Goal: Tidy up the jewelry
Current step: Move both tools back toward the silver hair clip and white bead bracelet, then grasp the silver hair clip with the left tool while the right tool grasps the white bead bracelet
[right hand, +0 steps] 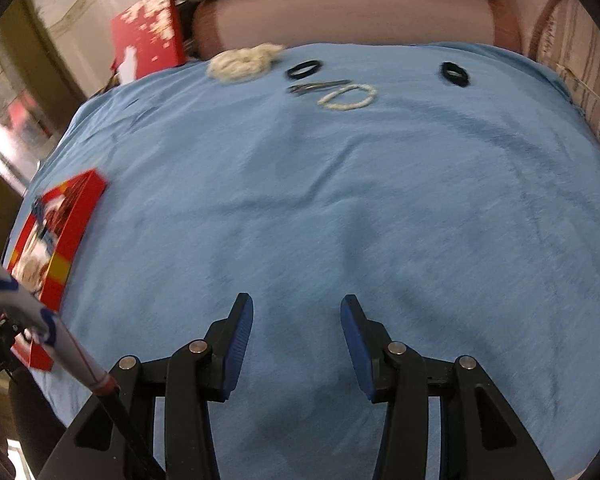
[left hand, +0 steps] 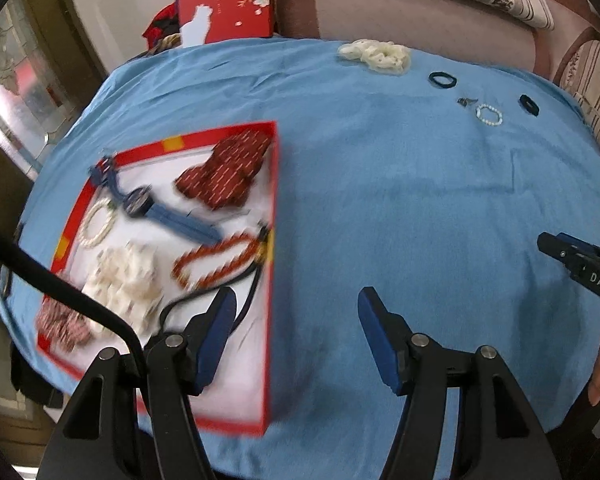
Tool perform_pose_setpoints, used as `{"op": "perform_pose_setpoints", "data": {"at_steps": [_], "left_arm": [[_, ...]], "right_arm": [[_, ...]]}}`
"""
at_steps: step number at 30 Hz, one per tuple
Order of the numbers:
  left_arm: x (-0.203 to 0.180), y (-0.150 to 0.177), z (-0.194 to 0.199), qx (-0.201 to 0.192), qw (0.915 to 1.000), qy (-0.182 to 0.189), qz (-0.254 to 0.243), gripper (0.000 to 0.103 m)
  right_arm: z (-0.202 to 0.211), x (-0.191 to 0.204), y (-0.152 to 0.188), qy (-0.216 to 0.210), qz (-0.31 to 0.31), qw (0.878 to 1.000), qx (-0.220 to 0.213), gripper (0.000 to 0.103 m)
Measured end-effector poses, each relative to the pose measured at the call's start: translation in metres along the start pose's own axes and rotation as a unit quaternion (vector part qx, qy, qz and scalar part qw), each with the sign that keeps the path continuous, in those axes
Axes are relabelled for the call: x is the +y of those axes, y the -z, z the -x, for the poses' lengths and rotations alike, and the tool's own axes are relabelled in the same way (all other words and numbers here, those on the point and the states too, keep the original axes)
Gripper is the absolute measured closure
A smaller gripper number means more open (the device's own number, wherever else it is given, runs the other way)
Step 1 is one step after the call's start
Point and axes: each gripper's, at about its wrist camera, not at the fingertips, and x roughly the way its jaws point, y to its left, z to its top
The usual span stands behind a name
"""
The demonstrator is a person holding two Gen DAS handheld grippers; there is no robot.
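Note:
A red-rimmed box (left hand: 274,208) (right hand: 74,216) on the blue cloth holds a blue watch (left hand: 156,210), a red bead bracelet (left hand: 216,260), a pale bead bracelet (left hand: 96,222), a dark red scrunchie (left hand: 228,172), a cream scrunchie (left hand: 126,284) and a black cord. At the far edge lie another cream scrunchie (left hand: 376,54) (right hand: 242,62), two black hair ties (left hand: 443,79) (right hand: 304,69), (left hand: 529,105) (right hand: 455,73), a small metal clip (left hand: 466,101) (right hand: 318,87) and a white bead bracelet (left hand: 489,115) (right hand: 348,97). My left gripper (left hand: 296,302) hangs open at the box's right rim, empty. My right gripper (right hand: 296,308) is open over bare cloth, empty.
A red gift box (left hand: 226,0) (right hand: 148,32) with white blossoms stands behind the table at the left. A pink sofa (left hand: 400,12) with striped cushions runs along the back. My right gripper's tip (left hand: 580,260) shows at the right edge of the left wrist view.

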Motion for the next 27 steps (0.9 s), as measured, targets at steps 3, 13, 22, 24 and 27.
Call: {"op": "perform_pose_setpoints", "data": {"at_steps": [3, 13, 22, 24, 27], "left_arm": [[-0.008, -0.018, -0.010, 0.001, 0.9997, 0.024, 0.003, 0.041], [-0.053, -0.105, -0.052, -0.023, 0.9966, 0.078, -0.012, 0.041], [-0.109, -0.170, -0.098, -0.037, 0.9864, 0.158, -0.028, 0.041], [-0.120, -0.178, -0.109, -0.036, 0.9848, 0.166, -0.034, 0.041], [-0.136, -0.189, -0.125, -0.027, 0.9820, 0.181, -0.047, 0.041]], "right_arm": [[-0.004, -0.021, -0.017, -0.001, -0.029, 1.000, -0.005, 0.054], [-0.028, -0.060, -0.082, -0.009, -0.091, 0.995, -0.039, 0.054], [-0.087, -0.054, -0.153, -0.001, -0.058, 0.997, -0.041, 0.054], [-0.102, -0.051, -0.162, 0.016, -0.045, 0.998, -0.035, 0.060], [-0.106, -0.049, -0.167, 0.042, -0.020, 0.998, -0.038, 0.097]]}}
